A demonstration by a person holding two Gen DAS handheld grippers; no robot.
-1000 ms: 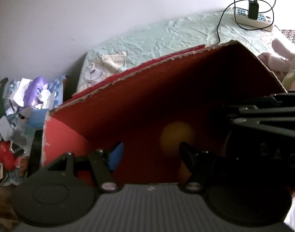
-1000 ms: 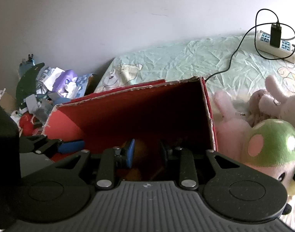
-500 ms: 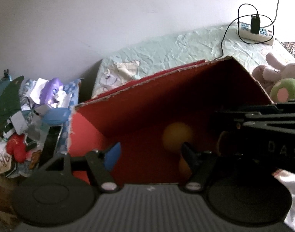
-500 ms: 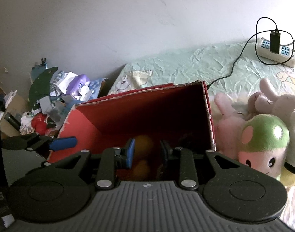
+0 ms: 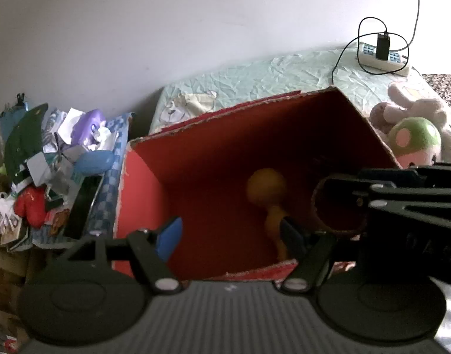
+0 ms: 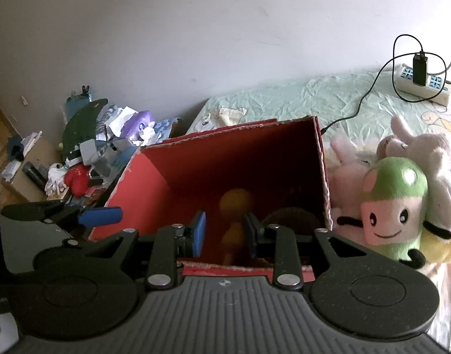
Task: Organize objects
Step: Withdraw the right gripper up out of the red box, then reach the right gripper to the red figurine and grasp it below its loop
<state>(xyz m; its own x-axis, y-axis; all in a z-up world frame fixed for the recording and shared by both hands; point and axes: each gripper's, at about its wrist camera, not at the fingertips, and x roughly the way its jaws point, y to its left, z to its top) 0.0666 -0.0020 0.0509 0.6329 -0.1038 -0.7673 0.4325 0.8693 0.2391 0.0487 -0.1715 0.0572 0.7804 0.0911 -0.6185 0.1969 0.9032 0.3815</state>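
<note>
Legible text is limited to one item. The black body of the right tongs [image 5: 414,206], seen at the right edge of the left wrist view, carries faint raised letters reading "D A", followed by a character that cannot be resolved. All other markings are illegible.

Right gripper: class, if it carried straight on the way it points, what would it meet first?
Probably the yellow toy lying inside the red box: the right gripper aims down into the box, nothing between its fingers. Depth is unclear.
</note>
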